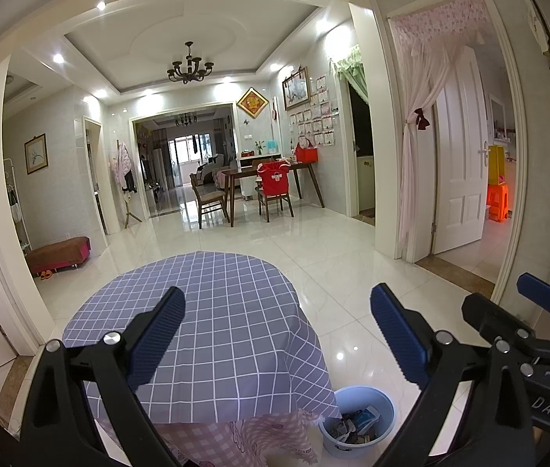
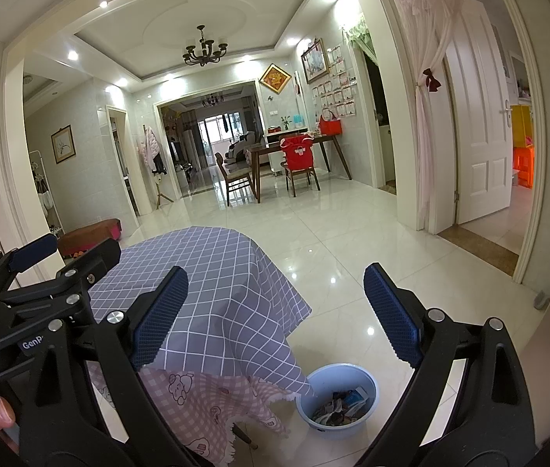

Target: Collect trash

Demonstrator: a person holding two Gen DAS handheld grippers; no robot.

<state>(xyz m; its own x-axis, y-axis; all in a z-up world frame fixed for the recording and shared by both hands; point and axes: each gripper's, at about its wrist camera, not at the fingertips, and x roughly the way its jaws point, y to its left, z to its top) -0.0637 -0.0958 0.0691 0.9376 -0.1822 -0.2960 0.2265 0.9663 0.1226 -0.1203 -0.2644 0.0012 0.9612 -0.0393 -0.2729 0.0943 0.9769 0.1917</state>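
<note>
Left gripper [image 1: 276, 327]: jaws standing wide apart, blue ribbed pads [image 1: 158, 340] gripping nothing, filling the lower half of the left wrist frame. It is hovering above the table, with the checked cloth showing in the gap between the fingers.

Right gripper [image 2: 275, 311]: likewise spread wide and carrying nothing, sitting low in the right wrist frame. It is also showing at the lower right edge of the left wrist frame, just beside the left tool; the left tool is appearing in turn at the left edge of the right wrist frame.

Table: a round top under a grey-blue grid tablecloth [image 1: 212, 311], lying centre-low in both frames. A pink checked cloth [image 2: 204, 401] with cartoon prints is hanging below it.

Trash: crumpled wrappers and paper scraps [image 2: 339, 408] are sitting inside a pale blue basin [image 2: 368, 389] on the white tiled floor [image 2: 333, 233], just beside the table's drape, at the bottom centre-right of both frames.

Beyond: a wooden dining table [image 1: 275, 175] with chairs is standing mid-frame, one chair wearing a red cover [image 1: 273, 181]. A dark chandelier [image 1: 189, 68] is hanging at upper centre. A white door [image 1: 461, 155] with a tied pink curtain is standing open at right.
</note>
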